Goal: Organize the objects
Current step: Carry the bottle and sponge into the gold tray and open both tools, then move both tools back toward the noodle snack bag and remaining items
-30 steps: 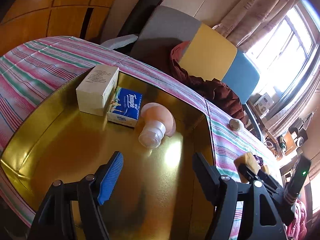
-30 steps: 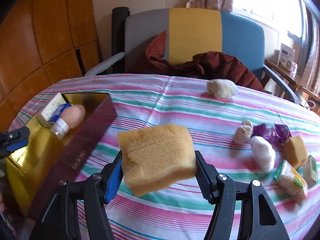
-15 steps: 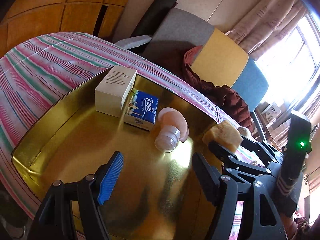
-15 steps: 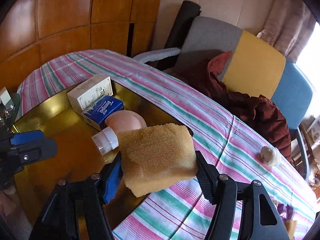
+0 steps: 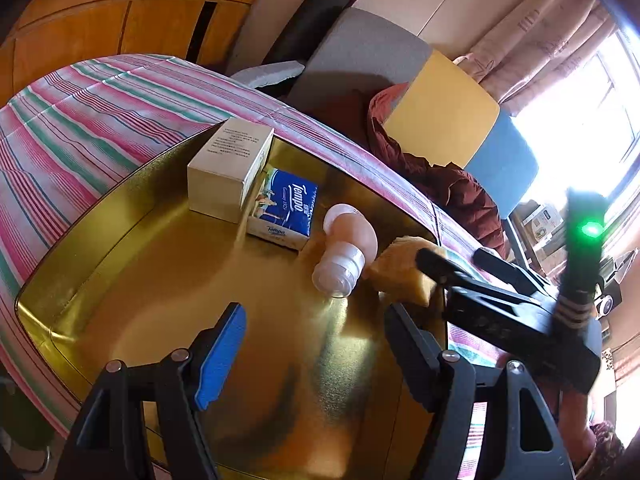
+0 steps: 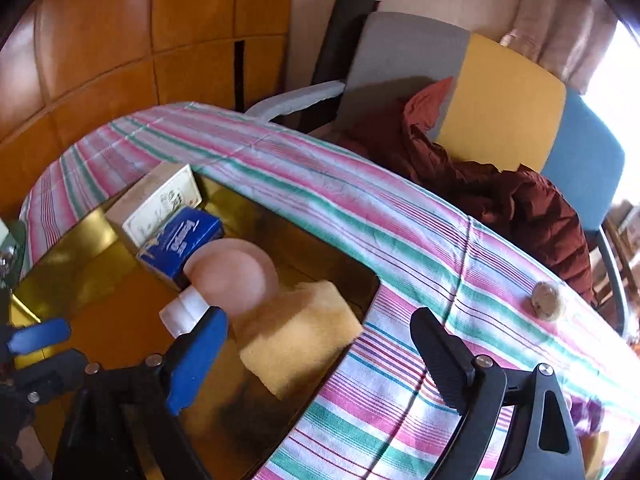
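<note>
My right gripper (image 6: 320,344) had its jaws opening, clear of the sponge (image 6: 298,336) at frame centre in the gold tray (image 6: 100,240); my left gripper (image 5: 316,340) gaped empty.

The blue tissue pack (image 5: 286,206), centre of the left wrist frame, reads "Tempo" on its top and front edge; print on the cream box (image 5: 230,168) beside it is unreadable.
</note>
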A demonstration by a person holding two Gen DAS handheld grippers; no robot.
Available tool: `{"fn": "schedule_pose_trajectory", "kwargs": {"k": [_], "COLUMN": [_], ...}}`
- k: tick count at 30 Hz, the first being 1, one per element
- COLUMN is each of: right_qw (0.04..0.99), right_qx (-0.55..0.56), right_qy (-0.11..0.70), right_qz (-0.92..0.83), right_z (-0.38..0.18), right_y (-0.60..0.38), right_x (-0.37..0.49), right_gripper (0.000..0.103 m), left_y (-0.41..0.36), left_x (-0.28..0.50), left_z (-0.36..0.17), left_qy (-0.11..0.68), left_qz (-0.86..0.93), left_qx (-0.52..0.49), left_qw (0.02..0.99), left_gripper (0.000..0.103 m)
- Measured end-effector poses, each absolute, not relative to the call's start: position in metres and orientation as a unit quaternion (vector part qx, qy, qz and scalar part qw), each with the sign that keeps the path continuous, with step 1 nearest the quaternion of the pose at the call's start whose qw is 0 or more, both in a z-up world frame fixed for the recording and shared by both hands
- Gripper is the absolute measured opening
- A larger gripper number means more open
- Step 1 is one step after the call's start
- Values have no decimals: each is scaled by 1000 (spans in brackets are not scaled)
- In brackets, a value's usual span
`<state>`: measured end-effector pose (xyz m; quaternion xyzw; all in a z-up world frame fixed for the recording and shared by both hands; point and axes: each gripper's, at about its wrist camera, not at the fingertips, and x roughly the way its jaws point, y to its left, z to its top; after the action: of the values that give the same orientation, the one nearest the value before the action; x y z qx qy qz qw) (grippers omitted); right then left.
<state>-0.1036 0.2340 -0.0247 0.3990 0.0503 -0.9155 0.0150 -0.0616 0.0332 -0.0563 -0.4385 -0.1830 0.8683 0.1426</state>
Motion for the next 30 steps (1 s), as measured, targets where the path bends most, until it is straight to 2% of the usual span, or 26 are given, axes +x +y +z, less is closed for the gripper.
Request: {"fn": "schedule_pose_trajectory", "kwargs": {"k": [6,14,24,30], "right_qw": [-7,-27,-50,-54], "right_qx": [382,384,415,433], "right_qy": [0,-22,-91,-90], "right_qz": [-924,-923,-904,-895], "right_z": [-19,-21,-46,-59], "right_y": [250,262,293,305], "right_x": [-74,-35,11,37], "right_gripper": [96,96,99,99], "left_y": [38,46,67,91], "left_x": [-59,-53,-39,-25], "left_z": [-56,-48,-36,-28], "left_qy": [-180,-174,-148,-117], "left_qz": [867,870,874,871], "left_qx": [-440,-432,-418,-409], "left_qw": [147,161,198,246], "left_gripper": [73,73,73,73]}}
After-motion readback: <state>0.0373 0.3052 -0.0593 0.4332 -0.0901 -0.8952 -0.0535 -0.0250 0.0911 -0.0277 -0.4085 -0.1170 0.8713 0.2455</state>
